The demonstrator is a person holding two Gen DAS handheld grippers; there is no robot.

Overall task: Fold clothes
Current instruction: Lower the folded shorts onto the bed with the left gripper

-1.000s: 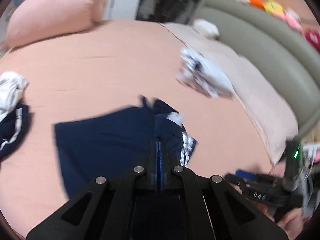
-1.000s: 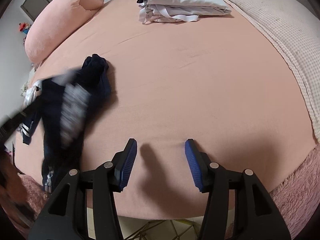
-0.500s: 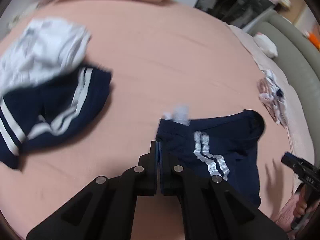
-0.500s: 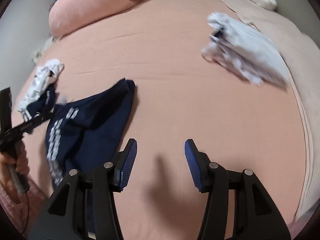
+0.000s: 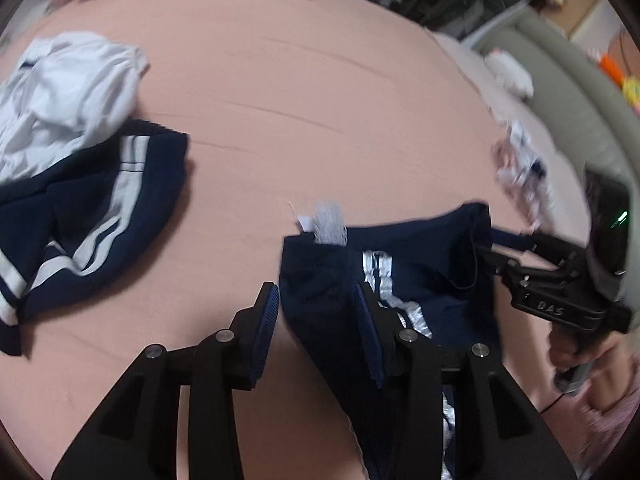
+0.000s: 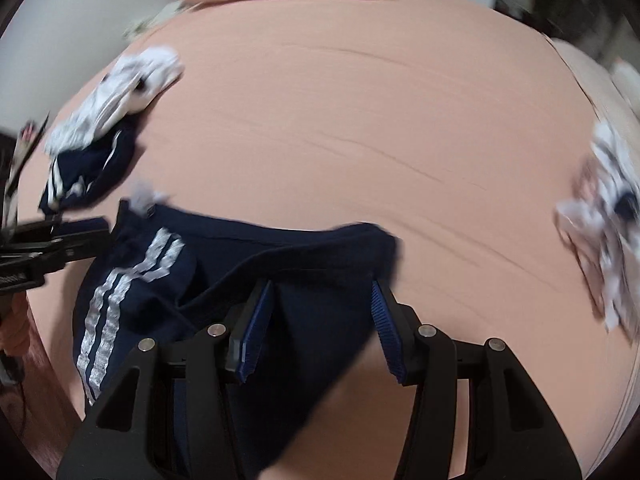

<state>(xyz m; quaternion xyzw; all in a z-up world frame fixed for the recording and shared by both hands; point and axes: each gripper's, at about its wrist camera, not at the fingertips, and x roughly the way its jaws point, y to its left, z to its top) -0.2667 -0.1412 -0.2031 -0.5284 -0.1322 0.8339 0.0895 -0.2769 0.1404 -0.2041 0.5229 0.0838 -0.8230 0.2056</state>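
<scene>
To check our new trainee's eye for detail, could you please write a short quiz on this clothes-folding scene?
1. True or false: the right gripper is shut.
2. The stripes on the shorts under it are: A red, B silver, C yellow.
3. What lies partly on the other navy garment?
Key: 1 false, it is open; 2 B; 3 a white garment.
</scene>
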